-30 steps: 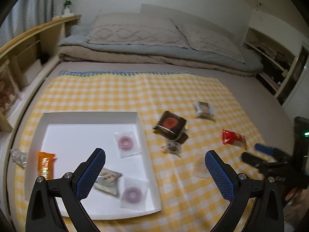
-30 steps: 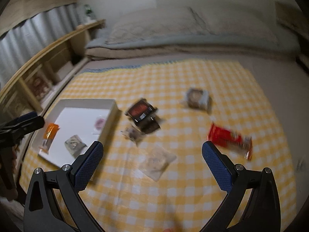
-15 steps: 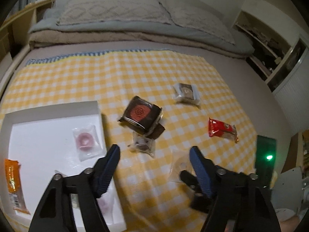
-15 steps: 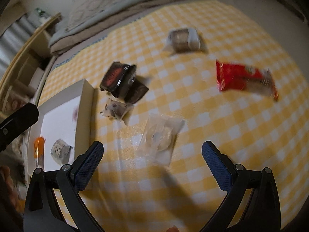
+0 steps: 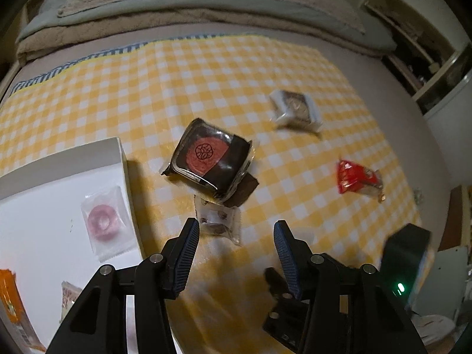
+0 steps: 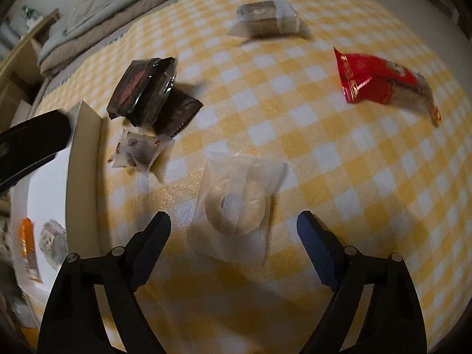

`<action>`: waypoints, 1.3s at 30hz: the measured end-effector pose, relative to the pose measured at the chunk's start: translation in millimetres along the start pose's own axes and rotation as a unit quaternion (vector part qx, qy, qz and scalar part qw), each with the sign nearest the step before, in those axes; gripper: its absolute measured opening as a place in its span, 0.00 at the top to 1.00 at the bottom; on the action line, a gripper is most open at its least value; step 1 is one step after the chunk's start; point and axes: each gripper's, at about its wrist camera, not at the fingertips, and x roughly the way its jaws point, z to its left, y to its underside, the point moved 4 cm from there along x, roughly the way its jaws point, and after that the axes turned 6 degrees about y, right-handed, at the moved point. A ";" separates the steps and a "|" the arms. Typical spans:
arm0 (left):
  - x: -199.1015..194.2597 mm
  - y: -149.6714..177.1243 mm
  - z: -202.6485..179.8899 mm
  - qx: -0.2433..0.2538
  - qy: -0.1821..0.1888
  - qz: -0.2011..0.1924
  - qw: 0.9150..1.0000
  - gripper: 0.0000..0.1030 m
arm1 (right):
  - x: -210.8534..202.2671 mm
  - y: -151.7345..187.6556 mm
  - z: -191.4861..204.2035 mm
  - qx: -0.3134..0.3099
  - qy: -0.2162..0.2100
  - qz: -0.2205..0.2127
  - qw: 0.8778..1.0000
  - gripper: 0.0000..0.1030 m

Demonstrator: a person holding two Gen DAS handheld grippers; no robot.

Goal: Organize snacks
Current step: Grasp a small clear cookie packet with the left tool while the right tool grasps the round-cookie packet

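Snacks lie on a yellow checked cloth [image 5: 236, 67] on a bed. My left gripper [image 5: 236, 234] is open and empty, just above a small clear-wrapped snack [image 5: 219, 219]. Beyond it lies a black pack with a red circle [image 5: 211, 156]. My right gripper [image 6: 233, 224] is open and empty, its fingers either side of a clear pack holding a pale ring [image 6: 236, 203]. A white tray [image 5: 35, 206] at the left holds a pink ring pack [image 5: 103, 221] and an orange pack [image 5: 11, 301]. A red packet [image 6: 380, 82] and a white-wrapped brown snack [image 6: 265, 17] lie farther off.
Pillows and folded bedding [image 5: 191, 3] run along the far side of the bed. A white shelf unit [image 5: 421, 41] stands at the right. The right gripper's body [image 5: 407, 256] shows at the lower right of the left wrist view.
Both grippers have dropped and moved forward toward the cloth. The left jaws have narrowed and come over the small wrapped snack. The right gripper has closed in on the pale ring pack.
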 end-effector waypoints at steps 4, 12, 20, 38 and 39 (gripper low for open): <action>21.3 -5.9 0.3 0.004 -0.008 0.020 1.000 0.50 | 1.4 1.5 3.0 -0.042 0.024 -0.007 0.999 0.39; 53.3 -12.6 2.3 0.020 -0.029 0.043 0.998 0.50 | -2.2 -0.9 -8.4 -0.057 -0.003 0.001 0.998 0.69; 87.5 -12.2 -3.0 0.057 -0.063 0.073 0.994 0.51 | -5.6 -1.7 -13.2 -0.058 -0.021 0.012 0.998 0.72; 44.9 -8.0 -18.2 0.074 -0.075 0.024 0.994 0.76 | -44.4 -24.7 -26.6 -0.055 -0.018 -0.060 0.997 0.73; 35.3 -7.8 -21.0 0.072 -0.070 0.011 0.995 0.76 | -49.5 -27.4 -26.8 -0.055 -0.019 -0.070 0.996 0.73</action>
